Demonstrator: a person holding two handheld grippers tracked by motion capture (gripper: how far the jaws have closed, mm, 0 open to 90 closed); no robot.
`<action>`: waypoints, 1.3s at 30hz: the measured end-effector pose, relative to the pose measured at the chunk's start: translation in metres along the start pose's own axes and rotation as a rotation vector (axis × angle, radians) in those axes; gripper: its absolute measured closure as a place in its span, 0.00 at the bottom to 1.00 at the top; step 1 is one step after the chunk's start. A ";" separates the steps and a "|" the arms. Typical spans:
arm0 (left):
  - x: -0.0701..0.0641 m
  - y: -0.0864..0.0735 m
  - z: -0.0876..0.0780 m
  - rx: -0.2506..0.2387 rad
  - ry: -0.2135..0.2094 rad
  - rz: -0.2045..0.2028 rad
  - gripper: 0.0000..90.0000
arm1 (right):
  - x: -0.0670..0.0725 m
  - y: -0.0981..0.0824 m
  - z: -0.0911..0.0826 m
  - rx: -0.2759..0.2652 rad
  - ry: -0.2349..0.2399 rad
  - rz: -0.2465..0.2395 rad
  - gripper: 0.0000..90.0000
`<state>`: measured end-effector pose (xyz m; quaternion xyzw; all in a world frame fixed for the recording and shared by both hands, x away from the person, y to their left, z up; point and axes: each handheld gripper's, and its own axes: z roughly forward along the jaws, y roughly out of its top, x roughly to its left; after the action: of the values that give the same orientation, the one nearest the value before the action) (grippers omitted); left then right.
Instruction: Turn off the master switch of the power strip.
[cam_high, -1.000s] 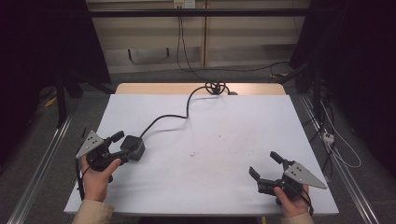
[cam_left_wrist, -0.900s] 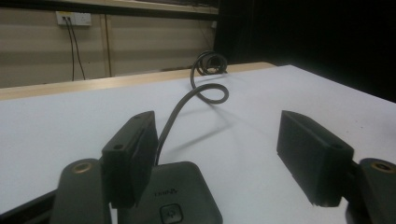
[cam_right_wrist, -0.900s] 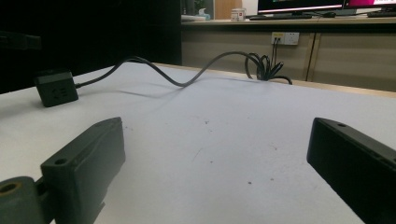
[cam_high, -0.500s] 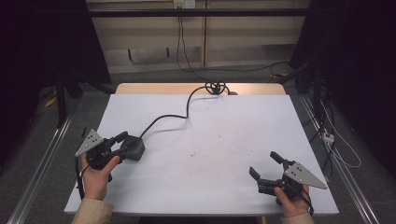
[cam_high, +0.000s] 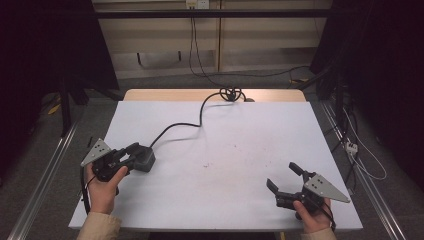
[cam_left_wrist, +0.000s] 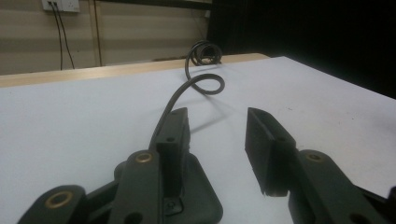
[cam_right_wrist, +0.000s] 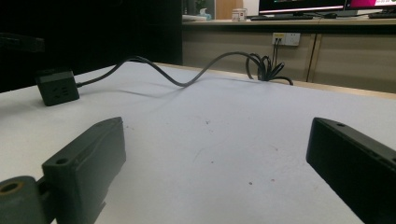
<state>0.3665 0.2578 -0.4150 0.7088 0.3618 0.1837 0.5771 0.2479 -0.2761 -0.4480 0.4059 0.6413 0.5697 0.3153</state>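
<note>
A black power cube with a dark cable lies at the left of the white table. My left gripper is right at the cube, and its jaws have just been closing. In the left gripper view, the left jaw overlaps the cube while the right jaw stands apart from it, with bare table in the gap of the gripper. The cable curls away beyond. My right gripper rests open at the front right, with nothing between its jaws. The cube is far off to its left.
The cable ends in a coil at the table's back edge, on a wooden strip. Metal rails run along both sides of the table. Loose wires lie on the floor at the right. Wall sockets sit behind.
The left gripper's jaws have narrowed at the power cube. Both hands stayed where they were, and the right gripper is unchanged.
</note>
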 end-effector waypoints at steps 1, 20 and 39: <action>0.000 0.000 0.000 0.001 0.000 -0.005 0.69 | 0.000 0.000 0.000 -0.002 -0.001 0.003 0.05; 0.003 -0.002 -0.001 0.048 0.021 -0.004 0.82 | 0.000 0.000 0.000 -0.003 0.002 -0.002 0.05; 0.010 -0.007 0.001 0.091 0.057 -0.010 0.87 | 0.000 0.001 0.000 -0.006 0.003 -0.003 0.05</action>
<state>0.3713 0.2648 -0.4232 0.7269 0.3897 0.1840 0.5346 0.2476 -0.2761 -0.4472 0.4031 0.6408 0.5717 0.3163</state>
